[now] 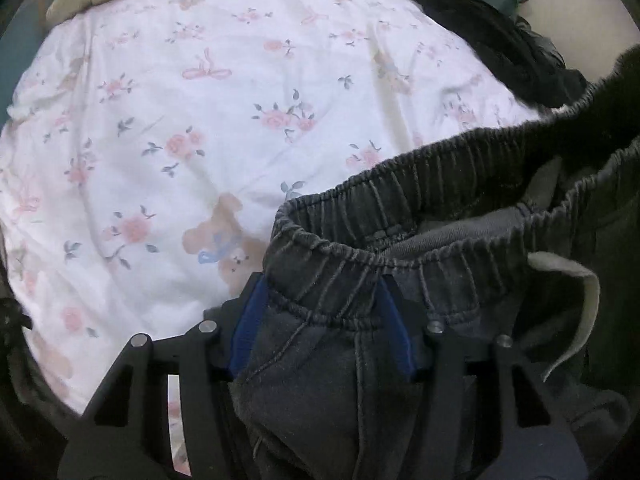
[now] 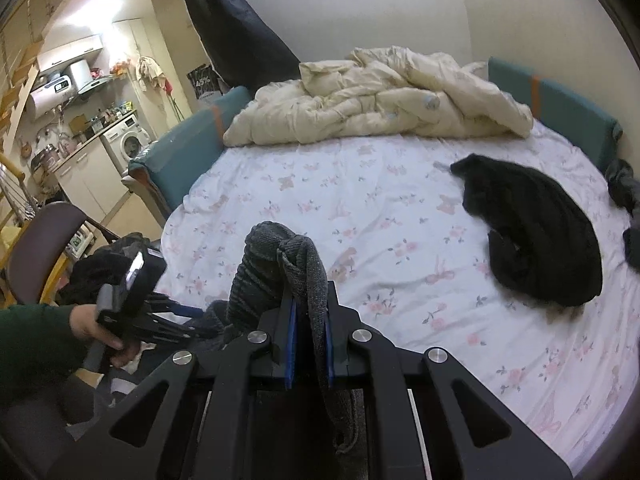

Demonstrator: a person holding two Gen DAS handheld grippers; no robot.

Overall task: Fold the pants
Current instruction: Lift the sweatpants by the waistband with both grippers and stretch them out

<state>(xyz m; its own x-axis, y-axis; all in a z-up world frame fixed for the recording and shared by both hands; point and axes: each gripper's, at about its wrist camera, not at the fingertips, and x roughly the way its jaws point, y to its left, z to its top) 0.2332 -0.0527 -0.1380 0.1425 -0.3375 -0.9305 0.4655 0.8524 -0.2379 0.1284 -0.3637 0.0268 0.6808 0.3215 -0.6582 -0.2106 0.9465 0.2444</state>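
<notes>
Dark grey pants (image 1: 360,264) with an elastic waistband hang between my two grippers above the near edge of the bed. My left gripper (image 1: 320,284) is shut on the waistband's left part, the fabric bunched between its blue pads. A grey pocket lining (image 1: 580,304) hangs out at the right. My right gripper (image 2: 310,300) is shut on the other end of the waistband (image 2: 272,264), which bulges up over the fingers. In the right wrist view, the left gripper (image 2: 136,304) shows at lower left, held by a hand.
The bed has a white floral sheet (image 2: 360,208). A black garment (image 2: 532,236) lies at its right, also seen in the left wrist view (image 1: 492,40). A cream duvet (image 2: 376,96) is heaped at the far end. A chair (image 2: 44,240) stands left of the bed.
</notes>
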